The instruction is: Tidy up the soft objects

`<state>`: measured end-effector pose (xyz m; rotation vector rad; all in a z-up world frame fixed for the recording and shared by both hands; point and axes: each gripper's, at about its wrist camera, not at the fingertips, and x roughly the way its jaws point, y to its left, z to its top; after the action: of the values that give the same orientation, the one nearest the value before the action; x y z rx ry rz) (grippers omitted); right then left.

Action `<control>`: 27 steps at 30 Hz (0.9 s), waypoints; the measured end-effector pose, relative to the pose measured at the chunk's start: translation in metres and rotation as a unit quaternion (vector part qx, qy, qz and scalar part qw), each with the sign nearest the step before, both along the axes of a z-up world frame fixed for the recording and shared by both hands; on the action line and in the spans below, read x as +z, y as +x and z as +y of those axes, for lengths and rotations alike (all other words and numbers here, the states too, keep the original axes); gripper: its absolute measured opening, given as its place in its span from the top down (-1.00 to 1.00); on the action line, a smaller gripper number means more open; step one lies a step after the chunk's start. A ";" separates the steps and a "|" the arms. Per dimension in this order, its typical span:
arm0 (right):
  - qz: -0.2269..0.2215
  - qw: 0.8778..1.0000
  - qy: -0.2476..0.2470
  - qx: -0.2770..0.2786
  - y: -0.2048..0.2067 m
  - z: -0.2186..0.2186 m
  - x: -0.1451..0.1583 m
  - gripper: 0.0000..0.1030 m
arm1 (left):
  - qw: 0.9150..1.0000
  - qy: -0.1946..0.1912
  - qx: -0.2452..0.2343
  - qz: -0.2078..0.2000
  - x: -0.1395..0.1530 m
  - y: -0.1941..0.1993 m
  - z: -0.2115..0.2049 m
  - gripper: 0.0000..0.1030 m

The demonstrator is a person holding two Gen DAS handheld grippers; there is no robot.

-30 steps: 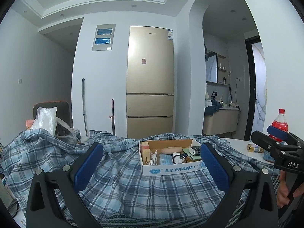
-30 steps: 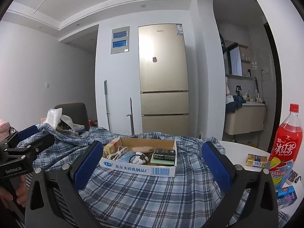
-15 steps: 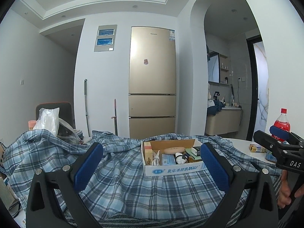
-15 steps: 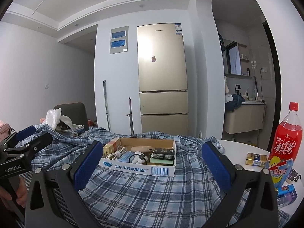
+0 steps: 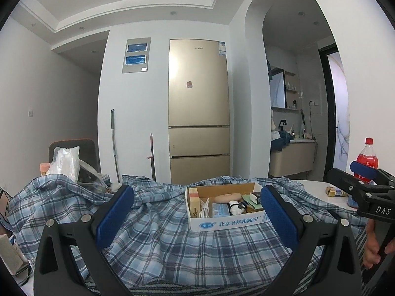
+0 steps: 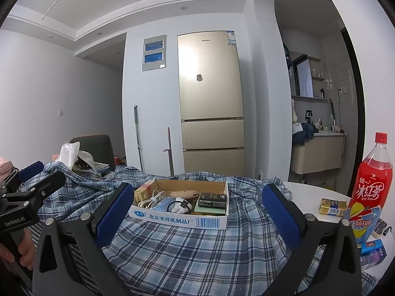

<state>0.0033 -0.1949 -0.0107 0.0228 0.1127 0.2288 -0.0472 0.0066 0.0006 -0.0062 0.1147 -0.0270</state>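
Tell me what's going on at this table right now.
A person holds a two-finger gripper in each hand above a rumpled blue plaid cloth spread over the table. The left gripper and right gripper are both open and grip nothing. An open white cardboard box of small items sits on the cloth, so the cloth has not been gathered yet.

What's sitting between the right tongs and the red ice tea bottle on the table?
In the right wrist view, between the right tongs and the red ice tea bottle, a small gold carton lies on the white table.
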 end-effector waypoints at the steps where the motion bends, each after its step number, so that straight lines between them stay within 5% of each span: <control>1: 0.000 1.000 0.000 0.000 0.000 0.000 0.000 -1.00 | 1.000 -0.002 -0.001 0.000 0.000 -0.001 0.000 -1.00; 27: -0.001 1.000 0.001 0.001 0.000 0.003 0.003 -1.00 | 1.000 -0.003 0.000 0.005 0.001 -0.001 0.001 -1.00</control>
<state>0.0037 -0.1916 -0.0079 0.0246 0.1097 0.2308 -0.0479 0.0075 0.0018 -0.0133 0.1252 -0.0281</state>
